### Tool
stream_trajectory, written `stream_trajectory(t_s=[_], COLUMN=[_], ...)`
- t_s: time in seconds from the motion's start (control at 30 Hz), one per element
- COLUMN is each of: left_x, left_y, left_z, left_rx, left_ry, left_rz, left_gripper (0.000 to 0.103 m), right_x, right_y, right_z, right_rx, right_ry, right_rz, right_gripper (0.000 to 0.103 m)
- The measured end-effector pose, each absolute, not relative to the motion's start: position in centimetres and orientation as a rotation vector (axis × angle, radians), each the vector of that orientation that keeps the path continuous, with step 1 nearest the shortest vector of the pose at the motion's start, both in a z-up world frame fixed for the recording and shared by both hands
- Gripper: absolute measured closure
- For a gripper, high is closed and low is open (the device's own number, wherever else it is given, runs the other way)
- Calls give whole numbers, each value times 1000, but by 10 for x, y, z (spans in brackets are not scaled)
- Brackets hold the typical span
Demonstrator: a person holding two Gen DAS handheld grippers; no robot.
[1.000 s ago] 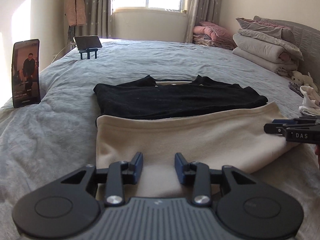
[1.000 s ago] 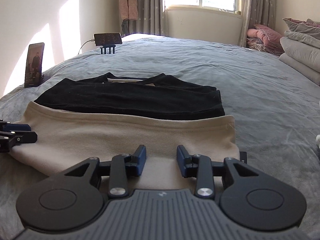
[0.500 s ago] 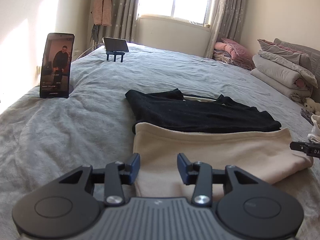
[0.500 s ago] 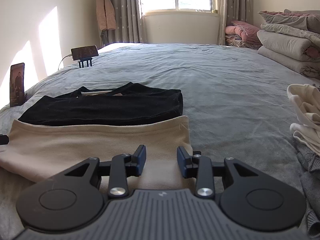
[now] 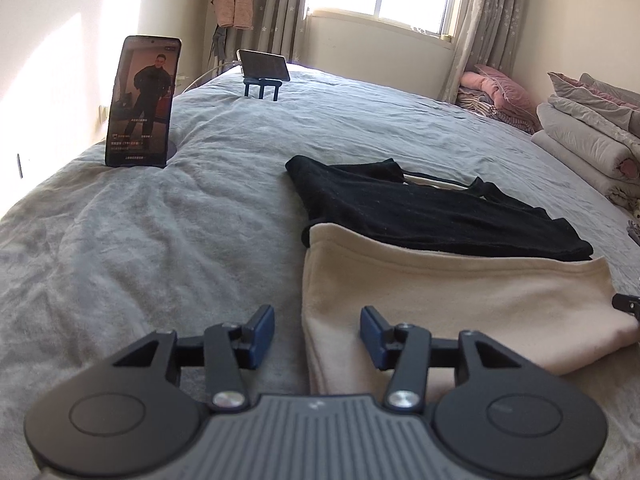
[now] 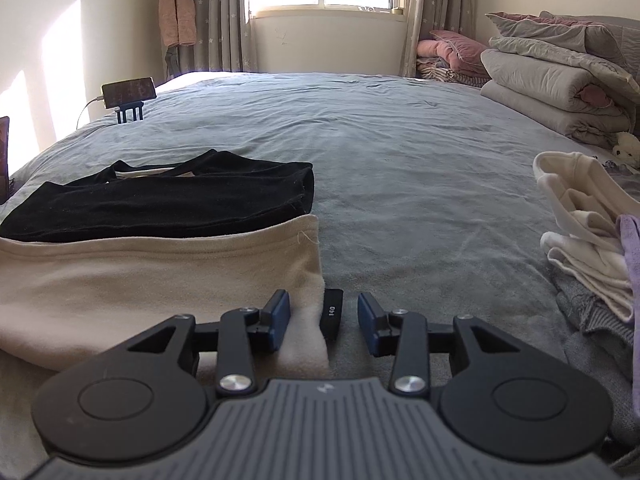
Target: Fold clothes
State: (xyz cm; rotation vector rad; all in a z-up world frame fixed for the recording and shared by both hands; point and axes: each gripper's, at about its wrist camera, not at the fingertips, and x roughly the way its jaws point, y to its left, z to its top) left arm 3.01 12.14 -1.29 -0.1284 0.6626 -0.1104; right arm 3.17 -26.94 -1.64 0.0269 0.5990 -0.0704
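A partly folded garment lies on the grey bed [image 5: 200, 240]: its cream part [image 5: 460, 300] is nearest the person, and the black part [image 5: 420, 208] sits just beyond it, toward the window. The garment's long axis runs from side to side across both views, so each end falls to one hand. The left gripper [image 5: 317, 332] hovers with its jaws spread and nothing between them, straddling the near left corner of the cream part; the cloth's left edge passes between the two fingers, with the right finger over fabric and the left finger over bare bedding. The right gripper [image 6: 323, 322] mirrors this at the other end, its jaws also spread and empty, with the cream part's right edge [image 6: 312, 280] and a small black size label [image 6: 332, 314] lying in the gap. Whether either gripper touches the cloth cannot be told. Judging by this layout, the likely next move is to close on both near corners and carry them away from the person over the black part, or inward for a side fold; each hand is nearest its own corner. A loose pile of white clothes [image 6: 580, 232] sits well apart to the right, and a phone [image 5: 142, 102] stands upright on the bed far to the left.
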Motion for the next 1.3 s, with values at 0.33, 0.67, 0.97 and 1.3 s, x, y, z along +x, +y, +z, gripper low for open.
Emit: stream_trajectory(t_s=[0.33,0.67,0.97,1.3], left_x=[15,14,1,2], left_y=[133,98,40,57], left_z=[3,3,-16,-14], left_rx=[-178,-111,123,62], left_ry=[552,558,624,642], left_rz=[-93,-250,-444,-436], left_gripper=[54,54,53,51], right_x=[23,25,27,24], right_y=[-270,-234,-179,-196], right_z=[-6,-1,-17,-22], right_rx=[44,57,-85,-63], right_ry=[561,555,605,600], right_rz=[-65,58,220,212], right_gripper=[56,55,54,45])
